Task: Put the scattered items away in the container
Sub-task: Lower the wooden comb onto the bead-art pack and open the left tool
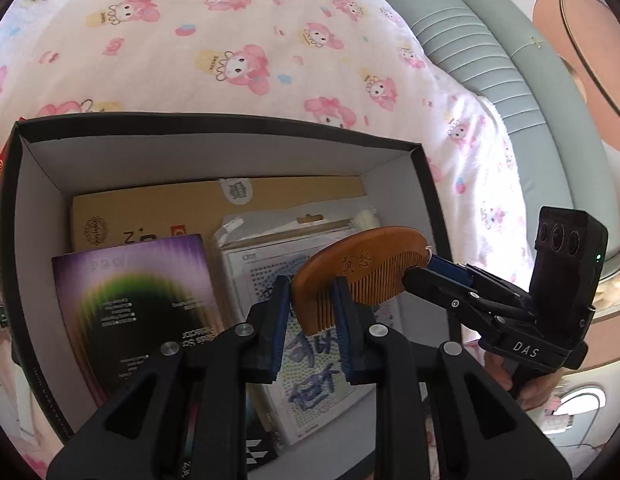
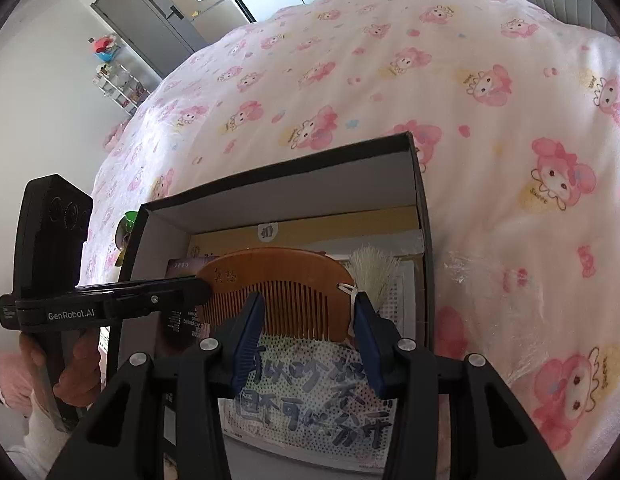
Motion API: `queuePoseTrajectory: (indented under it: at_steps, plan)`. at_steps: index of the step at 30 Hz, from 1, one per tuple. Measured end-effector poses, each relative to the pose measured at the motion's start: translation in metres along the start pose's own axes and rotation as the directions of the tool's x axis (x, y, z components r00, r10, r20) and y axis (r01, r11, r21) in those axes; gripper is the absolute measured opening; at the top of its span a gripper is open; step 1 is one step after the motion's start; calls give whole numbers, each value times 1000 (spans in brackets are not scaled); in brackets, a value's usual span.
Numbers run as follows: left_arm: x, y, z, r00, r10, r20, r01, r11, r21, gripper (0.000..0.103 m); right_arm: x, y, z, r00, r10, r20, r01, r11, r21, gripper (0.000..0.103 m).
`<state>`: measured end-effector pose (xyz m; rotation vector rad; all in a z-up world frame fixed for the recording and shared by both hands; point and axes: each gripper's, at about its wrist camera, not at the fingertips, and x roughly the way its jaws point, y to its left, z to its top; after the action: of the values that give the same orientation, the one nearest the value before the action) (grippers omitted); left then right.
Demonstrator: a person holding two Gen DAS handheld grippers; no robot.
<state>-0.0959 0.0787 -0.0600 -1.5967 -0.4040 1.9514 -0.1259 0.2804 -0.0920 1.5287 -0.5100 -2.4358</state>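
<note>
A brown wooden comb (image 1: 362, 268) (image 2: 278, 284) hangs over the open black box (image 1: 230, 130) (image 2: 426, 240), held at both ends. My left gripper (image 1: 312, 292) has its blue pads against the comb's narrow lower end; in the right wrist view the left gripper (image 2: 198, 292) pinches the comb's left end. My right gripper (image 2: 306, 304) is shut on the end with the white string, and in the left wrist view the right gripper (image 1: 418, 272) comes in from the right. Below the comb lie a purple-green booklet (image 1: 138, 304), a dotted white packet (image 1: 310, 380) (image 2: 310, 392) and a tan carton (image 1: 190, 208).
The box sits on a bed with a pink cartoon-print sheet (image 1: 230, 40) (image 2: 470, 100). A white-bristled brush (image 2: 374, 268) lies inside the box at the right wall. A grey padded headboard (image 1: 490, 60) runs along the right. A person's hand (image 2: 74, 376) holds the left gripper.
</note>
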Motion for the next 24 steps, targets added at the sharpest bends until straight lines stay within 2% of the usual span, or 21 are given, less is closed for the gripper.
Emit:
queuePoseTrajectory:
  at_steps: [5, 13, 16, 21, 24]
  plan:
    - [10, 0, -5, 997, 77, -16, -76, 997, 24, 20, 7, 7, -6, 998, -57, -15, 57, 998, -38, 41]
    - [14, 6, -11, 990, 139, -27, -138, 990, 22, 19, 12, 16, -12, 990, -141, -11, 139, 985, -98, 41]
    - [14, 4, -14, 992, 118, -40, -116, 992, 41, 19, 8, 12, -11, 990, -139, -1, 139, 987, -84, 41]
    - [21, -20, -26, 993, 79, -91, -65, 986, 154, 19, -8, 14, -15, 986, -164, 34, 167, 981, -97, 41]
    - [28, -31, -34, 989, 73, -130, -47, 979, 199, 20, -16, 22, -24, 990, -133, 37, 137, 984, -118, 41]
